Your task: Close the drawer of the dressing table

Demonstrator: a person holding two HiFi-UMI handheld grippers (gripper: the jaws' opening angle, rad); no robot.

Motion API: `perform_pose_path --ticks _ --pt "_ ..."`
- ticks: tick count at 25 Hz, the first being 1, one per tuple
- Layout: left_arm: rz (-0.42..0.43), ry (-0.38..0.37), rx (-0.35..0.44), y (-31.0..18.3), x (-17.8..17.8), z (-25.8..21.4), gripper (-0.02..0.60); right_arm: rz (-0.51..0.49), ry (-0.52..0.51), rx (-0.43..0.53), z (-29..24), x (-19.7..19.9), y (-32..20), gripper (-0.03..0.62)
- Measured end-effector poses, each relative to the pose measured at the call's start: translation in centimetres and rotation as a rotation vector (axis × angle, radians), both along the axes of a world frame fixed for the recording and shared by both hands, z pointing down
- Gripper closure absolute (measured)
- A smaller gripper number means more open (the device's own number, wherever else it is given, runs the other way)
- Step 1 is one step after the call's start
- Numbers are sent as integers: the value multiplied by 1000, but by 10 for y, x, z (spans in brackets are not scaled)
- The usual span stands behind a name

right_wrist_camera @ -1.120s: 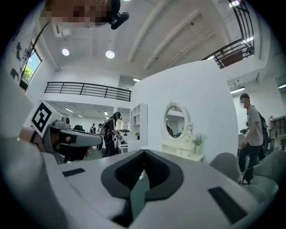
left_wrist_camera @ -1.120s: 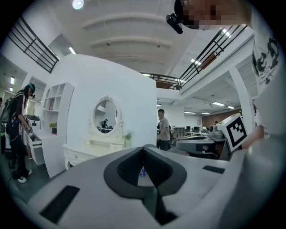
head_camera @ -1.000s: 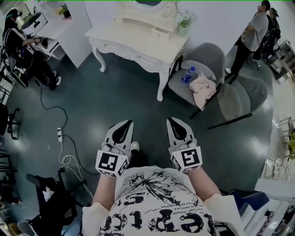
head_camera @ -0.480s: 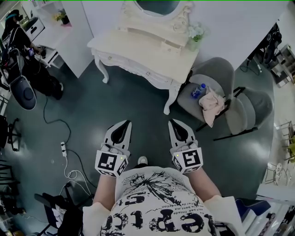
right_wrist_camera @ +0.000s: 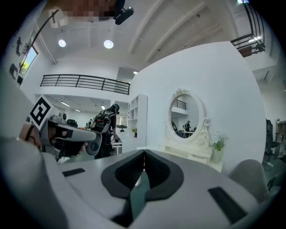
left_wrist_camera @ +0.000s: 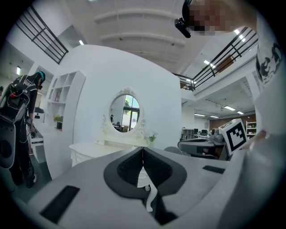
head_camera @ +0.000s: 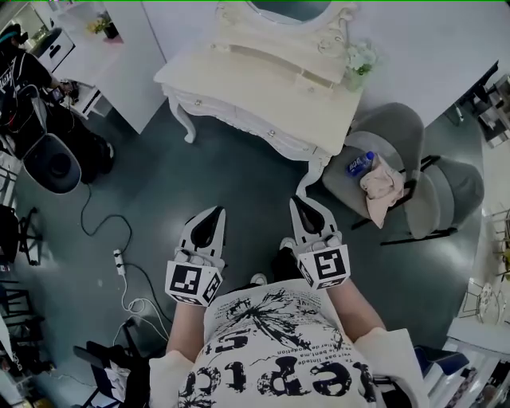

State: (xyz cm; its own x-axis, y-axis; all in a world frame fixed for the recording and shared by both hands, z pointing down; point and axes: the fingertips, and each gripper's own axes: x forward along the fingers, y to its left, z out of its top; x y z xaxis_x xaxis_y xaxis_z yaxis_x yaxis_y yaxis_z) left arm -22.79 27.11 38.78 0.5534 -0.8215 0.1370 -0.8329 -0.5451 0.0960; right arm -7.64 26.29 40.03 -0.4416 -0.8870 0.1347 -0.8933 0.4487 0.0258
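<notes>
The cream dressing table (head_camera: 263, 96) with its oval mirror (head_camera: 291, 8) stands against the white wall at the top of the head view. A small upper drawer (head_camera: 313, 80) seems to jut out a little toward me. Knobbed drawers run along its front. My left gripper (head_camera: 215, 212) and right gripper (head_camera: 296, 204) are held side by side over the dark floor, well short of the table. Both are shut with nothing between the pads. The left gripper (left_wrist_camera: 143, 150) looks at the table (left_wrist_camera: 89, 150) and the mirror (left_wrist_camera: 125, 112); the right gripper (right_wrist_camera: 144, 152) sees the table (right_wrist_camera: 192, 154) to its right.
Two grey chairs (head_camera: 394, 131) stand right of the table, one holding a blue bottle (head_camera: 360, 163) and a pink cloth (head_camera: 381, 191). A potted plant (head_camera: 360, 57) sits on the table's right end. A white shelf unit (head_camera: 119, 64), a person (head_camera: 32, 80) and a floor cable (head_camera: 119, 259) are at left.
I have walked toward the dressing table: it has come nearer and lower in the head view. Both grippers keep their place before me and stay shut.
</notes>
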Motion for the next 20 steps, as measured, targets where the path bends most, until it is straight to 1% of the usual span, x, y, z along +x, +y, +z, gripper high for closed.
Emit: perform_pose_path --ticks 4,8,13,16,20 --pt "-32 -14 -11 -42 6 10 563 -17 -12 2 6 11 -49 577" --pt "-57 -16 3 -98 19 1 563 -33 -19 -2 5 27 -106 577" --pt "-69 -6 30 -173 53 -16 563 -54 -6 0 -4 59 -179 577" --pt "-73 7 39 -215 73 -19 563 -55 0 6 -6 79 -218 577" --pt "-44 9 23 -261 102 -12 563 -23 1 -12 1 108 -259 577"
